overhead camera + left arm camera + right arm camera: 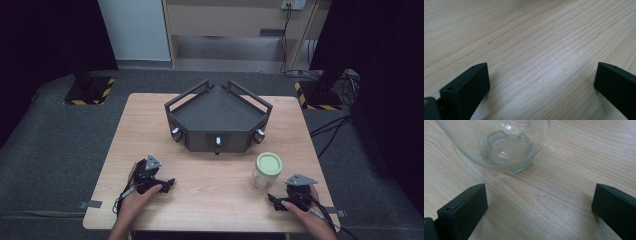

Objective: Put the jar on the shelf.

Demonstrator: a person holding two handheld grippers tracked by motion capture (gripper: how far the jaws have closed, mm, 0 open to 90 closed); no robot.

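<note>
A clear glass jar with a pale green lid stands upright on the wooden table, front right. Its rounded glass base sits just ahead of my right gripper, whose jaws stand wide apart with nothing between them. In the high view the right gripper rests low on the table, a little right of and nearer than the jar. My left gripper lies at the front left, held by a hand. Its jaws are spread over bare wood, the left gripper open and holding nothing.
A dark grey angular tray with raised rails and small knobs on its front faces sits at the middle back of the table. Bare wood lies between the two grippers. Grey carpet surrounds the table, with black stands and cables at the far corners.
</note>
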